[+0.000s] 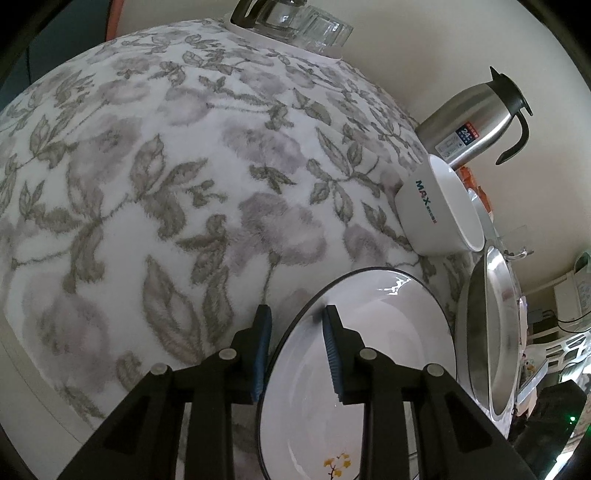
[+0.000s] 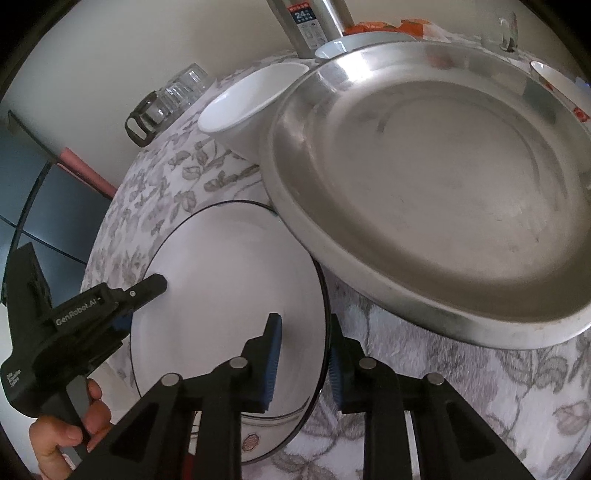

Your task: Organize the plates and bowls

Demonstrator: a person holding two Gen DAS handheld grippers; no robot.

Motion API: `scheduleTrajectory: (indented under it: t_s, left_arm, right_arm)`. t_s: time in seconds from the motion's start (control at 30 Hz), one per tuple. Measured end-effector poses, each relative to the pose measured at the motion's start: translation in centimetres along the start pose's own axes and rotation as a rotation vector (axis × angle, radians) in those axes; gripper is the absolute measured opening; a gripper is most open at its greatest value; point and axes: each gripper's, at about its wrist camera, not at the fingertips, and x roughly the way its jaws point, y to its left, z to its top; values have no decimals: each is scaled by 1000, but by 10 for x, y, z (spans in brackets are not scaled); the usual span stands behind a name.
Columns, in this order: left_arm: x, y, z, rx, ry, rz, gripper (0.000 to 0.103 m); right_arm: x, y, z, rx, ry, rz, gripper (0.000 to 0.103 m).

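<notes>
A white plate [image 1: 388,332] with a thin dark rim and a small yellow flower print lies on the floral tablecloth [image 1: 147,184]. My left gripper [image 1: 297,350] straddles its left rim, one blue pad on the inner face and the other outside, under the rim. In the right wrist view the same plate [image 2: 229,277] is pinched at its left edge by the left gripper [image 2: 144,301], which a hand [image 2: 70,435] holds. My right gripper [image 2: 304,358] clamps the opposite rim, one finger over the plate and the other beneath it.
A large steel dish [image 2: 424,203] sits right beside the plate and overlaps its far edge. A white bowl marked MAX [image 1: 439,210] leans behind it, next to a steel thermos [image 1: 476,122]. A glass jug and tumblers [image 1: 291,18] stand at the table's far edge.
</notes>
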Motion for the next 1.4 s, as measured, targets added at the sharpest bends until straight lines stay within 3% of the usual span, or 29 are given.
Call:
scheduleTrajectory:
  t_s: [0.7,1.4]
  left_arm:
    - [-4,2,-2,30,-28,-14,27]
    - [-14,0,-1,50,-61,-31,27]
  right_arm:
    - [-12,9,-7,-86,-47,-44,17]
    - [-17,12,-7,-94,-65,-29,17]
